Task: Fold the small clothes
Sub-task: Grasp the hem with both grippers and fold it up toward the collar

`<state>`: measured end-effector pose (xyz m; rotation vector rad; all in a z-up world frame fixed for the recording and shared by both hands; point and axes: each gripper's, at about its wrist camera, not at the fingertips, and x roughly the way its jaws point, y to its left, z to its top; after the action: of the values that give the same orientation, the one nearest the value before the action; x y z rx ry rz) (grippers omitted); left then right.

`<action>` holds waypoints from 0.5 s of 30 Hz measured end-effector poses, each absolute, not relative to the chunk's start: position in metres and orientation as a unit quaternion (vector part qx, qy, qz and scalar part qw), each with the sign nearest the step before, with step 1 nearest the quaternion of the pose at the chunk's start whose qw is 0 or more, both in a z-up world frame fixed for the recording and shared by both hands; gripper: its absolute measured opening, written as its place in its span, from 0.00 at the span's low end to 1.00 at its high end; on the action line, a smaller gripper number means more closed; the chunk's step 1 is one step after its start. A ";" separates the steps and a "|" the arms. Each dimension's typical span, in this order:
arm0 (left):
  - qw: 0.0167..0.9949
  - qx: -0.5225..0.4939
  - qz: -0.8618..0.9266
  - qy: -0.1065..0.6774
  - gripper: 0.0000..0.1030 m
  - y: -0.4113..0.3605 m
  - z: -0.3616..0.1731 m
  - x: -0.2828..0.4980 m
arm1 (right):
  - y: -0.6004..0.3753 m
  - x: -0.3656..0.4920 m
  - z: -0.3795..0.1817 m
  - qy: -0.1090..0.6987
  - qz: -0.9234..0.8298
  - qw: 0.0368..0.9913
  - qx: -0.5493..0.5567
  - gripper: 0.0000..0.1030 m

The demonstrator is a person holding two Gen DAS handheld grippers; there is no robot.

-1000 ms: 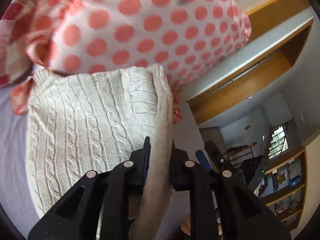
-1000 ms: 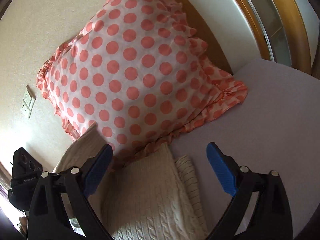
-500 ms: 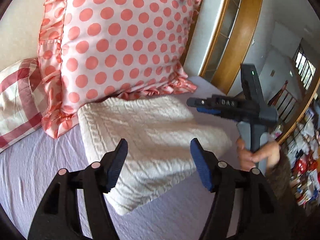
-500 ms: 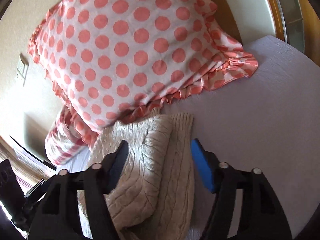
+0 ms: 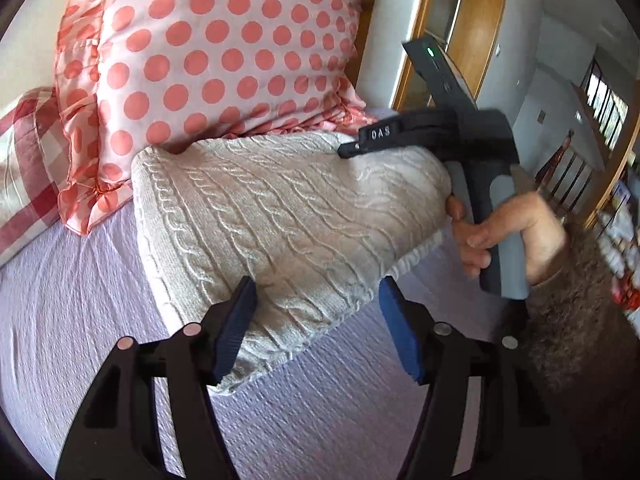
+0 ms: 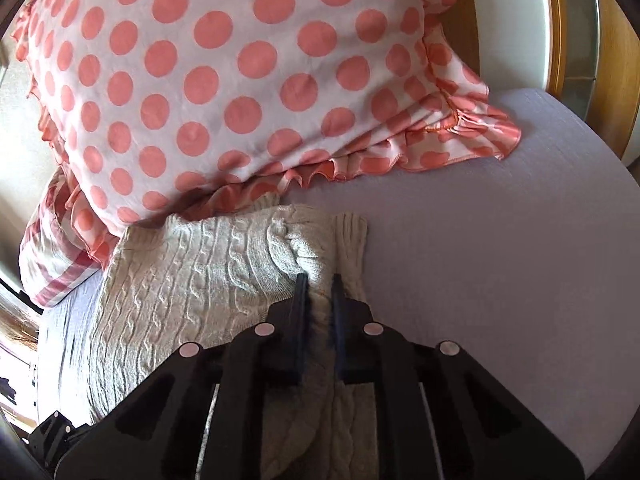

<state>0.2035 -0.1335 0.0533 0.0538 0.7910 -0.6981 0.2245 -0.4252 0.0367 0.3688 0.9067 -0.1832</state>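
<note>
A cream cable-knit sweater (image 5: 280,216) lies folded on the lilac bed sheet (image 5: 80,320), its far edge against the polka-dot pillow. My left gripper (image 5: 316,332) is open, its jaws spread around the sweater's near corner without gripping it. My right gripper (image 6: 318,280) is shut on a raised fold of the sweater (image 6: 192,280) at its right edge. In the left wrist view the right gripper (image 5: 352,150) rests over the sweater's far right side, held by a hand.
A pink polka-dot ruffled pillow (image 6: 240,72) leans at the head of the bed. A red checked pillow (image 5: 20,168) lies to its left. A wooden frame (image 5: 472,20) and a room with shelves lie to the right. Bare sheet (image 6: 500,260) lies right of the sweater.
My left gripper let go of the sweater, opened and drew back. My right gripper came down and shut on the sweater's right edge.
</note>
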 end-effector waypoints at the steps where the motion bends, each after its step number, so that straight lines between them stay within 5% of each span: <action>1: 0.864 -0.014 -0.336 0.374 0.61 -0.119 0.060 0.206 | -0.431 0.217 0.043 0.435 -0.081 0.875 0.199 0.41; 2: 0.867 -0.049 -0.331 0.369 0.63 -0.102 0.066 0.210 | -0.437 0.209 0.049 0.433 -0.076 0.870 0.222 0.74; 4: 0.865 -0.100 -0.315 0.377 0.74 -0.076 0.069 0.228 | -0.449 0.191 0.056 0.415 -0.041 0.867 0.271 0.99; 10: 0.793 -0.206 -0.307 0.484 0.75 -0.056 0.024 0.286 | -0.459 0.185 0.024 0.479 0.008 0.811 0.336 0.99; 15: 0.776 -0.223 -0.309 0.502 0.83 -0.070 0.009 0.296 | -0.457 0.187 0.008 0.469 0.061 0.794 0.381 0.84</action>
<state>0.2960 -0.0703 0.0093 -0.4823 1.0870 -0.6683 0.1871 -0.4567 0.0077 0.8182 1.0087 0.1320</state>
